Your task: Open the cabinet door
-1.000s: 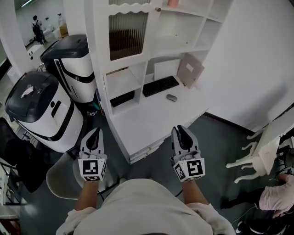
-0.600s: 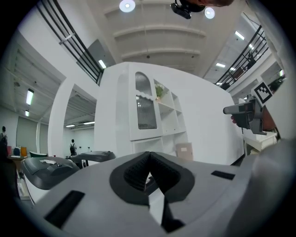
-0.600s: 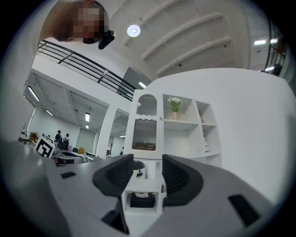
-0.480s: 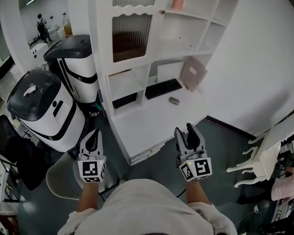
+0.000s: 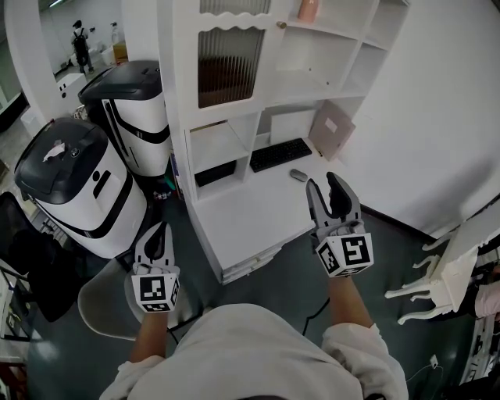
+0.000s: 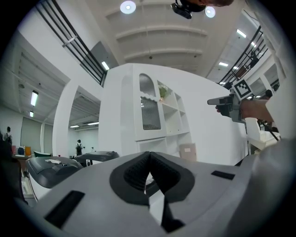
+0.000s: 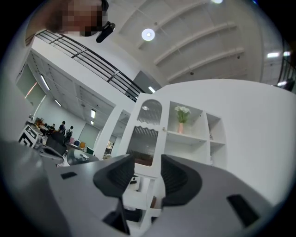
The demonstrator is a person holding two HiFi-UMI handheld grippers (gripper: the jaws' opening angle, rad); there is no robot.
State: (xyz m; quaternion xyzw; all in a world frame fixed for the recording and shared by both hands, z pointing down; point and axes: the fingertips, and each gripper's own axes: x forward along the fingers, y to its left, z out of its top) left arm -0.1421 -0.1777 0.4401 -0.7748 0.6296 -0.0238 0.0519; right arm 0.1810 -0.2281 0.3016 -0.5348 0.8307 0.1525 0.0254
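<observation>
The white cabinet's ribbed-glass door [image 5: 226, 66] is closed, and its small knob [image 5: 281, 25] sits at the upper right edge. The right gripper view shows the same door [image 7: 147, 139] straight ahead, far off. My right gripper [image 5: 324, 187] is raised over the desk in front of the cabinet. Its jaws stand apart, are closing a little, and have nothing between them [image 7: 147, 162]. My left gripper [image 5: 158, 233] hangs low at the left, shut and empty [image 6: 149, 157]. It is level and well short of the cabinet.
A white desk top [image 5: 250, 211] carries a black keyboard [image 5: 281, 154] and a mouse [image 5: 298, 175]. Two black-and-white machines [image 5: 74, 183] stand at the left. At the right is a white chair [image 5: 441, 266], and a pink vase [image 5: 308, 9] stands on a shelf.
My right gripper has risen and moved forward toward the cabinet, and its jaws have spread apart from nearly shut. The left gripper has stayed where it was.
</observation>
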